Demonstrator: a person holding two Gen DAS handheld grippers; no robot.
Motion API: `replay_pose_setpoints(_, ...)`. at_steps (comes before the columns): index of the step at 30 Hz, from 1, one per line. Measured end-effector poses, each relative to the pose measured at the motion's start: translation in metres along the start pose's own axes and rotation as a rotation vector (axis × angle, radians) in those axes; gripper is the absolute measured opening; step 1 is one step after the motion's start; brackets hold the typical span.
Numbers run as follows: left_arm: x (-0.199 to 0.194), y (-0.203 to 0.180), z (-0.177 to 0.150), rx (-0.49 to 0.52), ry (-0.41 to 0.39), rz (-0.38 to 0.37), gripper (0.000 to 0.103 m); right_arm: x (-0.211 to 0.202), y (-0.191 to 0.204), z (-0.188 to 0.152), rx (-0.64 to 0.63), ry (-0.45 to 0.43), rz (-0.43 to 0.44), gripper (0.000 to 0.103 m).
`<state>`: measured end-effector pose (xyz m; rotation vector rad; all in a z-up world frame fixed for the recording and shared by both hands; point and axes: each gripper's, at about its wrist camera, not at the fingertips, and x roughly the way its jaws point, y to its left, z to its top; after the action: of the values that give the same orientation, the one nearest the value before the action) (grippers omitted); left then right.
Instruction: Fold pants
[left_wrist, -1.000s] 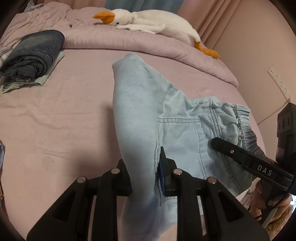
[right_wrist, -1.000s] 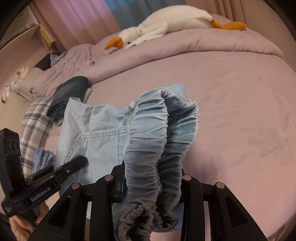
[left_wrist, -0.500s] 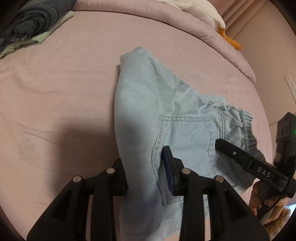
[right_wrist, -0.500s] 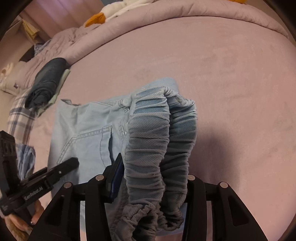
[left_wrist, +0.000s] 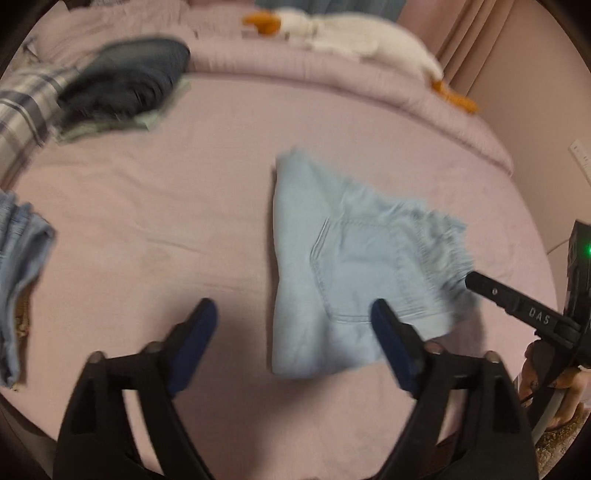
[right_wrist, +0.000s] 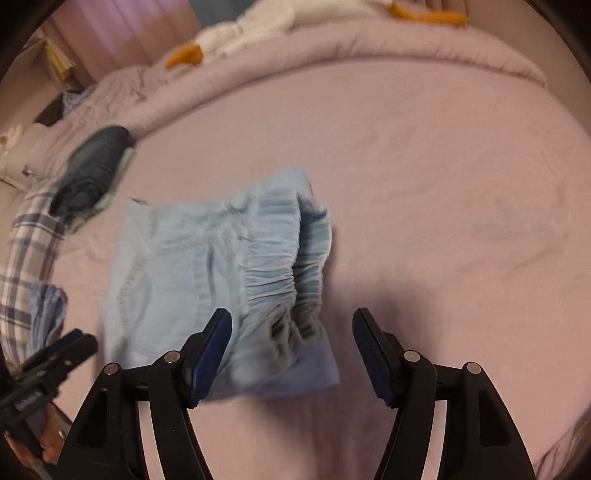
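Observation:
The light blue pants (left_wrist: 347, 258) lie folded into a compact bundle on the pink bed, back pocket up; they also show in the right wrist view (right_wrist: 207, 280) with the gathered elastic waistband toward me. My left gripper (left_wrist: 291, 332) is open and empty, just short of the bundle's near edge. My right gripper (right_wrist: 291, 343) is open and empty, its jaws standing to either side of the waistband's near corner without holding it. Each gripper shows in the other's view, the right one (left_wrist: 524, 310) and the left one (right_wrist: 51, 358). Both views are blurred.
A stack of dark folded clothes (left_wrist: 125, 88) lies at the back left beside a plaid cloth (left_wrist: 22, 110). A white plush goose (left_wrist: 347, 37) lies along the rolled duvet at the back. Another blue garment (left_wrist: 18, 258) hangs at the left edge. The wall with a socket (left_wrist: 580, 155) is right.
Both grippers opened and let go of the pants, which now lie on the bed. Both grippers pulled back and up from the bundle.

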<state>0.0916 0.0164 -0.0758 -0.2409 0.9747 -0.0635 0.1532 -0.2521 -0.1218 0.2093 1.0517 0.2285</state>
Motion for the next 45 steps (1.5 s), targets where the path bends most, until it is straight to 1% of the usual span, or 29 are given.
replay_pose_setpoints(2,-0.025,-0.001,0.001,0.004,-0.057,0.009,0.1,-0.026,-0.001,-0.002,-0.013,-0.05,0.021,0.075)
replay_pose_setpoints(3,-0.038,-0.002,0.0,0.005,-0.087,0.013,0.101,-0.035,0.0,-0.004,-0.019,-0.072,0.028,0.082)
replay_pose_setpoints(4,-0.045,-0.004,0.0,0.006,-0.106,0.013,0.102,-0.049,0.002,-0.006,-0.03,-0.106,0.033,0.086)
replay_pose_setpoints(5,-0.057,-0.005,-0.002,0.008,-0.134,0.011,0.102,-0.062,0.004,-0.008,-0.045,-0.141,0.037,0.086)
replay_pose_setpoints(7,-0.071,-0.008,-0.005,0.013,-0.162,0.012,0.102,-0.082,0.009,-0.014,-0.068,-0.194,0.045,0.087)
replay_pose_setpoints(8,-0.07,-0.015,-0.003,0.014,-0.17,0.015,0.102,-0.091,0.011,-0.017,-0.076,-0.217,0.051,0.087)
replay_pose_setpoints(10,-0.075,-0.018,-0.007,0.014,-0.177,0.025,0.102,-0.102,0.015,-0.02,-0.079,-0.251,0.068,0.088)
replay_pose_setpoints(12,-0.078,-0.019,-0.011,0.014,-0.175,0.036,0.102,-0.099,0.024,-0.014,-0.08,-0.27,0.078,0.088)
replay_pose_setpoints(14,-0.081,-0.018,-0.017,0.006,-0.172,0.037,0.102,-0.1,0.026,-0.016,-0.085,-0.283,0.069,0.088)
replay_pose_setpoints(18,-0.082,-0.017,-0.021,-0.001,-0.162,0.038,0.102,-0.093,0.037,-0.021,-0.103,-0.275,0.047,0.088)
replay_pose_setpoints(22,-0.082,-0.017,-0.023,-0.003,-0.16,0.054,0.102,-0.089,0.042,-0.03,-0.115,-0.239,0.056,0.088)
replay_pose_setpoints(25,-0.083,-0.017,-0.025,-0.004,-0.161,0.054,0.102,-0.087,0.046,-0.034,-0.122,-0.228,0.062,0.088)
replay_pose_setpoints(37,-0.085,-0.021,-0.03,0.006,-0.158,0.062,0.102,-0.087,0.054,-0.041,-0.131,-0.215,0.059,0.088)
replay_pose_setpoints(45,-0.085,-0.024,-0.03,0.01,-0.152,0.054,0.102,-0.086,0.055,-0.043,-0.13,-0.209,0.06,0.088)
